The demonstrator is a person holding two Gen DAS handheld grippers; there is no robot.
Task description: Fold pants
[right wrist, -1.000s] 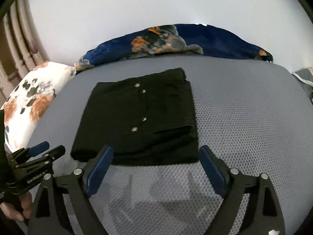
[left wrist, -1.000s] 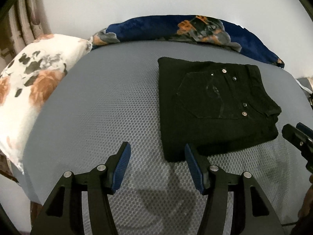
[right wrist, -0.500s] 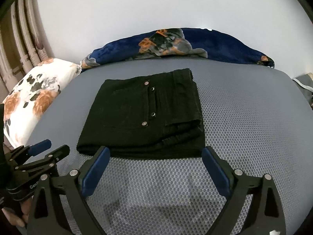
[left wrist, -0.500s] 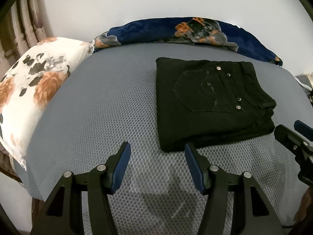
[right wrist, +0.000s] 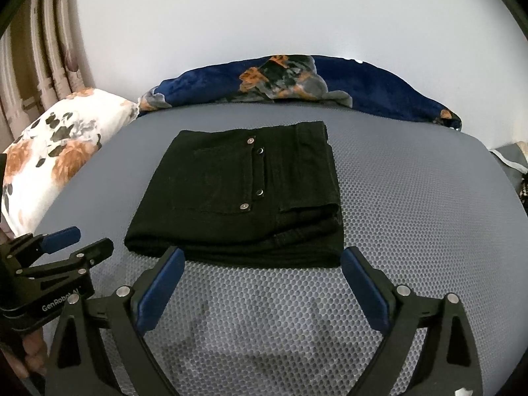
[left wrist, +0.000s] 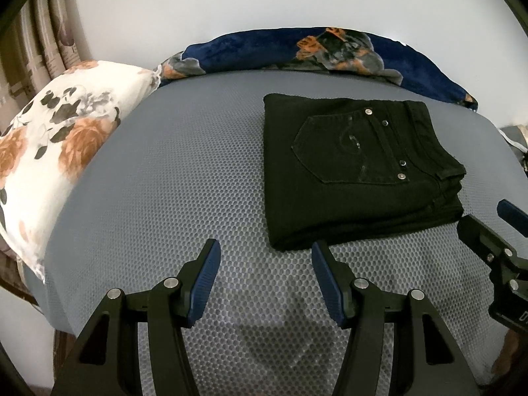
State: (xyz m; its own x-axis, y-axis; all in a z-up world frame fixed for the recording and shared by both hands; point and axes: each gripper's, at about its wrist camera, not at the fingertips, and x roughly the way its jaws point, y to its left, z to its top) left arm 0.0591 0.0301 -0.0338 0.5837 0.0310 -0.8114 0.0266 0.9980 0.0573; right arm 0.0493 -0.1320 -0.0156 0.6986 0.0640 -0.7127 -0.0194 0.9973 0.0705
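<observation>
Black pants lie folded into a compact rectangle on the grey mesh mattress, back pocket with metal rivets facing up. My left gripper hovers open above the mattress just in front of the pants' near left corner, nothing between its blue pads. My right gripper stands open, wider, in front of the pants' near edge, also empty. Each gripper shows at the edge of the other's view: the right one, the left one.
A white floral pillow lies at the mattress's left end. A navy floral blanket is bunched along the far edge against a white wall. Curtains hang at far left. Bare mattress stretches right of the pants.
Both views have drawn back and tilted up slightly, so the pants sit farther from the fingertips and more wall shows. The pants have not moved; both grippers stay open.
</observation>
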